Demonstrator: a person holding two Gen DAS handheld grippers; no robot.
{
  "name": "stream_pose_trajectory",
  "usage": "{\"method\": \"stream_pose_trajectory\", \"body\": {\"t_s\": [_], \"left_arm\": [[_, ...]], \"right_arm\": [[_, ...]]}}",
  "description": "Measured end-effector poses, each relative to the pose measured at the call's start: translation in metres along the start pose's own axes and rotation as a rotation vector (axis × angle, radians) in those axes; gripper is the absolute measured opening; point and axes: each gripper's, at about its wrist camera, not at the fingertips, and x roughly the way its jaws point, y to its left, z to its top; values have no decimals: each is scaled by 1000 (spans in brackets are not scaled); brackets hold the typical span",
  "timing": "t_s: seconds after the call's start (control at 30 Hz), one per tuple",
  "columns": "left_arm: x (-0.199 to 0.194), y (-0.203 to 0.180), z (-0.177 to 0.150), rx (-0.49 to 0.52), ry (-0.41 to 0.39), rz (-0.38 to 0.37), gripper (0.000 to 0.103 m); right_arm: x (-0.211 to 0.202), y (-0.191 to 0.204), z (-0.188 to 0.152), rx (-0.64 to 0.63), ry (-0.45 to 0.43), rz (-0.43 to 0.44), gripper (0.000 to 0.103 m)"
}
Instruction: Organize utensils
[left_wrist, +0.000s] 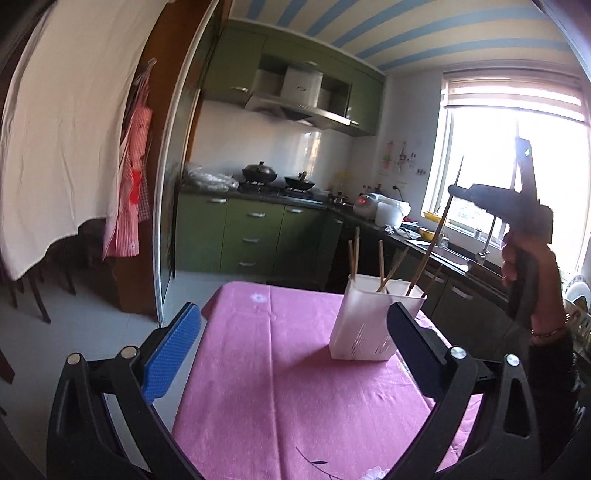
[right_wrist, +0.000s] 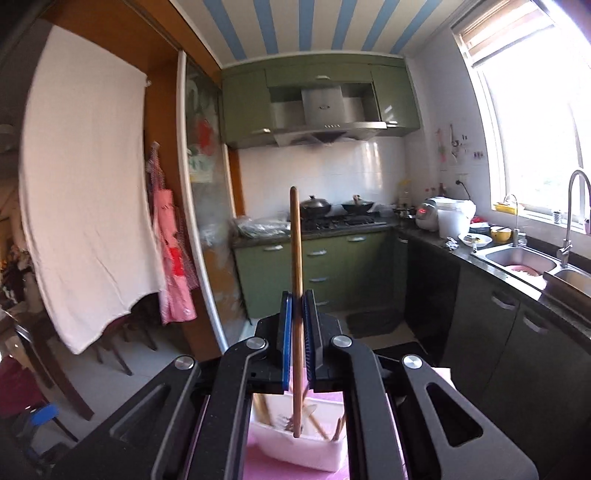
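A white plastic utensil holder (left_wrist: 369, 325) stands on the pink tablecloth (left_wrist: 280, 376) with several wooden chopsticks (left_wrist: 380, 266) in it. My left gripper (left_wrist: 291, 332) is open and empty, low over the table, left of the holder. My right gripper (right_wrist: 297, 299) is shut on a wooden chopstick (right_wrist: 295, 258), held upright with its lower end inside the holder (right_wrist: 295, 443). In the left wrist view the right gripper (left_wrist: 452, 190) hangs above the holder, holding that chopstick (left_wrist: 432, 247).
Green kitchen cabinets (left_wrist: 251, 236) with a stove and woks (left_wrist: 258, 171) stand behind the table. A counter with a rice cooker (right_wrist: 436, 214) and sink (right_wrist: 517, 262) runs along the right under a window. A white cloth (left_wrist: 62, 140) hangs at left.
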Motion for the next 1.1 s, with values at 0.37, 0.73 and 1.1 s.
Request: {"method": "stream_pose_trajectory", "body": {"t_s": [0.37, 0.73, 1.1], "left_arm": [[8, -6, -10, 38, 24, 13, 96], [7, -15, -10, 51, 30, 2, 96], [3, -36, -28, 112, 57, 4, 96]], "right_arm": [[74, -11, -53, -2, 140, -82, 7], [32, 8, -49, -31, 60, -29, 32], [-103, 5, -117, -2, -55, -50, 87]]}}
